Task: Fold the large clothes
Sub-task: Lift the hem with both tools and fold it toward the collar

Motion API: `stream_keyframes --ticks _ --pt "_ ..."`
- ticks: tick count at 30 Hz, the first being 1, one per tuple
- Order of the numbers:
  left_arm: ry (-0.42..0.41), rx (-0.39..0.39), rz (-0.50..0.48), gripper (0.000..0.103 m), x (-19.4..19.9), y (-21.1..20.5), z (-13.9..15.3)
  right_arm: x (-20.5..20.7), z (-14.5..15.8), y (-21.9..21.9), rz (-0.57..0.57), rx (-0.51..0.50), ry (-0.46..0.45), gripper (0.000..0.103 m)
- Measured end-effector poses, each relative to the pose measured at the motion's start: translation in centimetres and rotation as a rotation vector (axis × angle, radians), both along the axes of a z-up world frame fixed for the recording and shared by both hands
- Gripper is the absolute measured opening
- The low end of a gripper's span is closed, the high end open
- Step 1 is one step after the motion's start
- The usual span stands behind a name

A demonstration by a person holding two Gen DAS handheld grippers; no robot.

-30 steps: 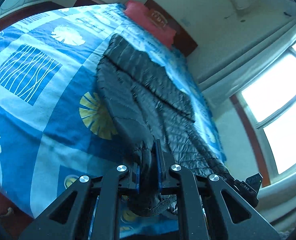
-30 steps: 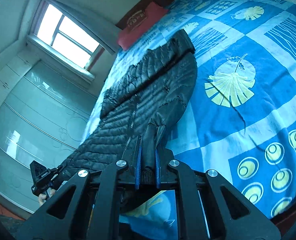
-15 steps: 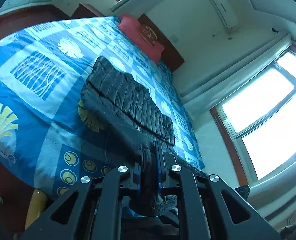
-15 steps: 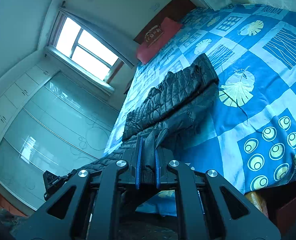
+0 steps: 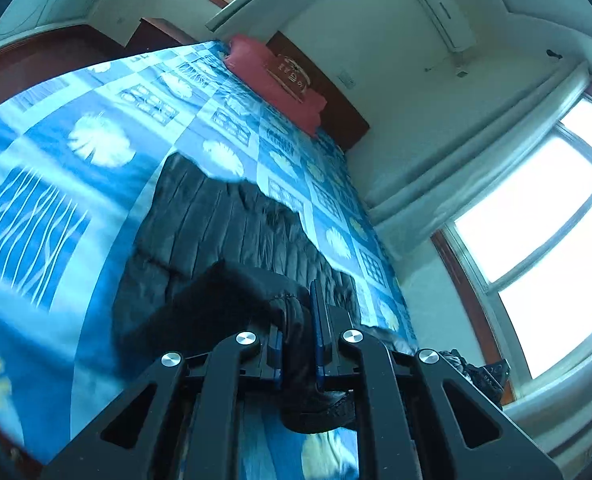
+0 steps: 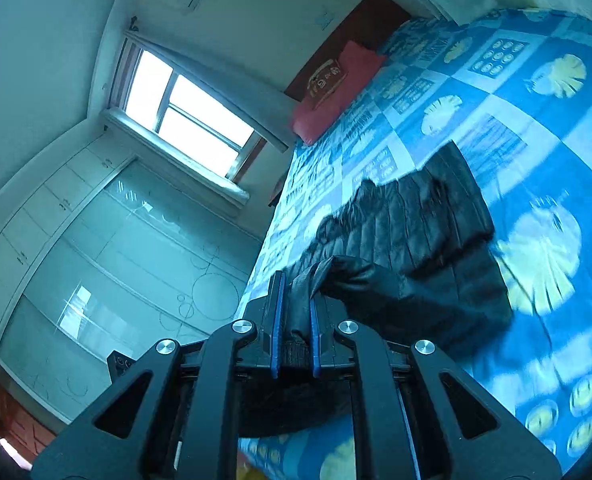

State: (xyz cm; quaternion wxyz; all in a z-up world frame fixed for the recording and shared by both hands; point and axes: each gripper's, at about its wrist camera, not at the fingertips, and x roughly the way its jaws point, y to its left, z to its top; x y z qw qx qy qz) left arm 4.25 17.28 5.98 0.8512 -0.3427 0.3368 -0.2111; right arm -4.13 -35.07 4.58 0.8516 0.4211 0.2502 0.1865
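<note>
A black quilted down jacket (image 5: 232, 224) lies on the blue patterned bedspread (image 5: 56, 184). Its near end is lifted and curls forward over the rest. My left gripper (image 5: 298, 320) is shut on a bunched edge of the jacket, which hangs out behind the fingers. In the right wrist view the jacket (image 6: 416, 232) lies the same way, and my right gripper (image 6: 294, 312) is shut on another part of its near edge. Both grippers hold the fabric above the bed.
A red pillow (image 5: 274, 76) lies at the bed's head by the dark wooden headboard (image 6: 360, 24). Windows (image 5: 536, 232) stand on one side of the bed, a mirrored wardrobe (image 6: 108, 264) beyond it. The other gripper (image 6: 118, 360) shows at the lower left.
Both grippers have carried the jacket's near end up and forward toward the head of the bed. The lifted part now folds over the part lying flat.
</note>
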Motion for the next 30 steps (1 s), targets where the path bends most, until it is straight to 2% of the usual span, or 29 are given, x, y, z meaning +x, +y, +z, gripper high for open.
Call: stream_keyframes --ticks 4,8,11,17,20,22,27,29,30 --pt "0.020 0.017 0.012 0.011 6.2 -0.5 -0.3 7.5 0.0 -0.7 -0.019 0.011 0.019 0.011" --pt "0.075 0.032 0.029 0.011 12.9 -0.8 -2.1 14.7 -2.1 -1.1 -0.033 0.023 0.070 0.011" --pt "0.133 0.043 0.037 0.011 17.5 -1.0 -4.7 20.0 -4.9 -1.6 -0.046 0.036 0.137 0.011" --pt "0.241 0.086 0.048 0.011 23.6 -1.5 -10.7 26.8 -12.3 -2.4 -0.075 0.023 0.282 0.011" --pt "0.289 0.100 0.047 0.011 25.2 -1.5 -13.7 28.6 -15.5 -2.4 -0.089 -0.012 0.356 0.011" --pt "0.300 0.097 0.044 0.011 25.7 -1.5 -14.7 29.2 -17.4 -2.6 -0.087 -0.014 0.370 0.010" --pt "0.279 0.094 0.024 0.013 25.9 -1.5 -15.2 29.2 -18.0 -2.7 -0.082 -0.007 0.357 0.010" --pt "0.269 0.070 0.017 0.016 25.5 -1.3 -14.7 29.0 -17.8 -2.8 -0.072 -0.004 0.342 0.016" --pt "0.265 0.050 0.017 0.020 25.3 -1.2 -14.3 28.7 -17.6 -2.8 -0.070 -0.002 0.336 0.017"
